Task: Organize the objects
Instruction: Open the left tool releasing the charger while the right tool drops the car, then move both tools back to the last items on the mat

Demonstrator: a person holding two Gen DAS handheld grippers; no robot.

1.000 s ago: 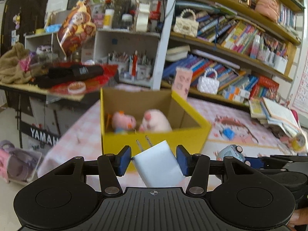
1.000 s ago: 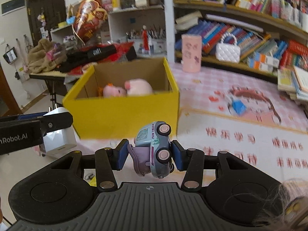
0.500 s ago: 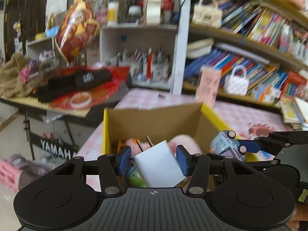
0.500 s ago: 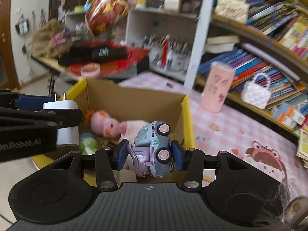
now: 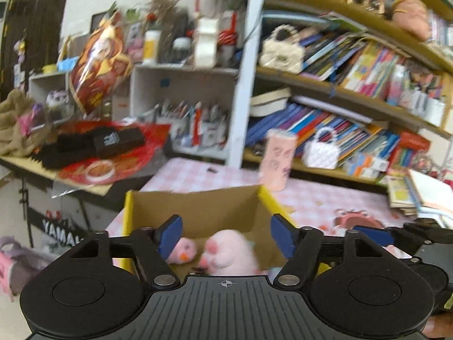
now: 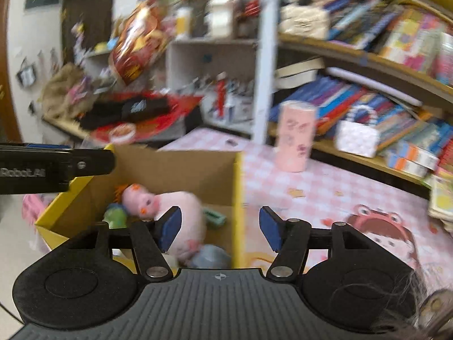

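Observation:
The yellow cardboard box sits right under both grippers. Inside it a pink plush pig lies beside a green toy. A blurred blue-grey toy car lies at the box's near right corner. My left gripper hangs over the box, its jaws opening with nothing between them. My right gripper is over the box's right wall, jaws also opening and empty. The white charger is not clearly in view.
A pink cup stands on the pink checked tablecloth behind the box. Bookshelves crowd the back and right. A cluttered side table with black and red items is at the left.
Both grippers moved forward over the box and opened. The left let go of the white charger, the right let go of the toy car, which now lies in the box.

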